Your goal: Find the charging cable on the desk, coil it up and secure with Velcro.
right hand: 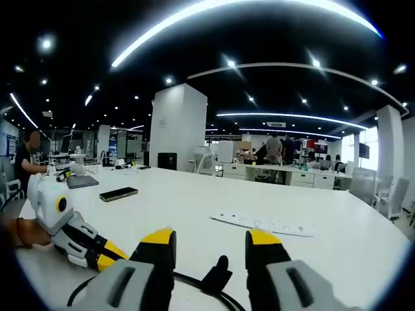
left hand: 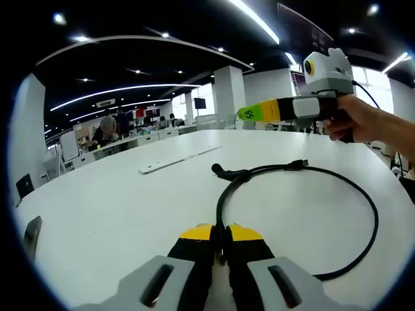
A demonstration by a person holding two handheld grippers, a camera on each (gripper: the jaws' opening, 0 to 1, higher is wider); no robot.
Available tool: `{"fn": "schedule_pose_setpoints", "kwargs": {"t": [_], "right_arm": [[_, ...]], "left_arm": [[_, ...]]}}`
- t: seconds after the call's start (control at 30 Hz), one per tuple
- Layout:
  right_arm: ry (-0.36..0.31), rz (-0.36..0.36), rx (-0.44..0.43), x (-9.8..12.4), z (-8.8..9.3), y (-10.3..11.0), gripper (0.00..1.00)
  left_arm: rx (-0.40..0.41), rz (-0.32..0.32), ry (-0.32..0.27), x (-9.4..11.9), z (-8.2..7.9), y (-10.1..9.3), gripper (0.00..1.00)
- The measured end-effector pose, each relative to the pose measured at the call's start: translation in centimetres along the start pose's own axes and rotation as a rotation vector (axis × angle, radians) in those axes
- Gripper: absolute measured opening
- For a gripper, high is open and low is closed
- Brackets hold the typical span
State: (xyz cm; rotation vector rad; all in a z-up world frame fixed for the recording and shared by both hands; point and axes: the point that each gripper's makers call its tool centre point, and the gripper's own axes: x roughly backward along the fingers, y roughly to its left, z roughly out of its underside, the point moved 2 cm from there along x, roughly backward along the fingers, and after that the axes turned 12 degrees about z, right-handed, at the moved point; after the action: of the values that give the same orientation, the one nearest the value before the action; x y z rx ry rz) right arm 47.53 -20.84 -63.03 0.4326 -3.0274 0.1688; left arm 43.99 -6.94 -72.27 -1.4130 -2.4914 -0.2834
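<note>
Left gripper view: left gripper [left hand: 220,237], yellow-tipped jaws closed together, pinching one black charging cable [left hand: 363,194] right at the tips. From the pinch the cable runs forward away from the jaws, bends to a thick black plug end [left hand: 220,170] lying on the white desk [left hand: 117,194], then sweeps in one wide open loop out to the right of the jaws and back toward their right side. One small connector [left hand: 300,162] sits on the far side of the loop. Loops counted: one, loose, not coiled.

Right gripper [left hand: 249,114] enters the same view from the upper right, held by a hand [left hand: 363,120], above the desk beyond the loop, apart from the cable. From this angle its jaw gap cannot be read.

One white power strip [left hand: 178,159] lies flat, ahead and left of the left jaws. One dark phone [left hand: 31,234] at the far left desk edge.

Right gripper view: right gripper [right hand: 212,245] jaws stand wide apart, nothing between them. Cable plug end [right hand: 216,275] lies just below the gap, low between the jaws, cable trailing left. Left gripper [right hand: 104,259] at lower left, tips at the cable. One power strip [right hand: 266,225] ahead, slightly right; one phone [right hand: 118,193] ahead left
</note>
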Motion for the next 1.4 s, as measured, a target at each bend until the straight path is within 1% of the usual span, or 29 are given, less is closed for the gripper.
{"fn": "schedule_pose_setpoints", "kwargs": {"t": [0.2, 0.33, 0.63, 0.8, 1.1, 1.4], "right_arm": [[-0.019, 0.004, -0.012, 0.7, -0.2, -0.4, 0.47], [-0.031, -0.002, -0.011, 1.1, -0.3, -0.4, 0.47], [-0.041, -0.009, -0.024, 1.5, -0.2, -0.3, 0.49], [-0.029, -0.016, -0.021, 1.6, 0.2, -0.1, 0.49], [-0.038, -0.015, -0.035, 2.1, 0.2, -0.5, 0.49], [-0.045, -0.023, -0.047, 2.5, 0.1, -0.5, 0.49]], "left_arm": [[0.001, 0.001, -0.009, 0.0, 0.0, 0.0, 0.08], [0.016, 0.001, -0.025, 0.1, 0.0, 0.0, 0.08], [0.011, -0.001, -0.01, 0.2, 0.0, 0.0, 0.08], [0.012, 0.0, -0.011, 0.1, 0.0, 0.0, 0.08], [-0.001, 0.004, 0.012, 0.0, 0.0, 0.0, 0.08], [0.0, 0.006, 0.022, -0.1, -0.1, 0.1, 0.08]]}}
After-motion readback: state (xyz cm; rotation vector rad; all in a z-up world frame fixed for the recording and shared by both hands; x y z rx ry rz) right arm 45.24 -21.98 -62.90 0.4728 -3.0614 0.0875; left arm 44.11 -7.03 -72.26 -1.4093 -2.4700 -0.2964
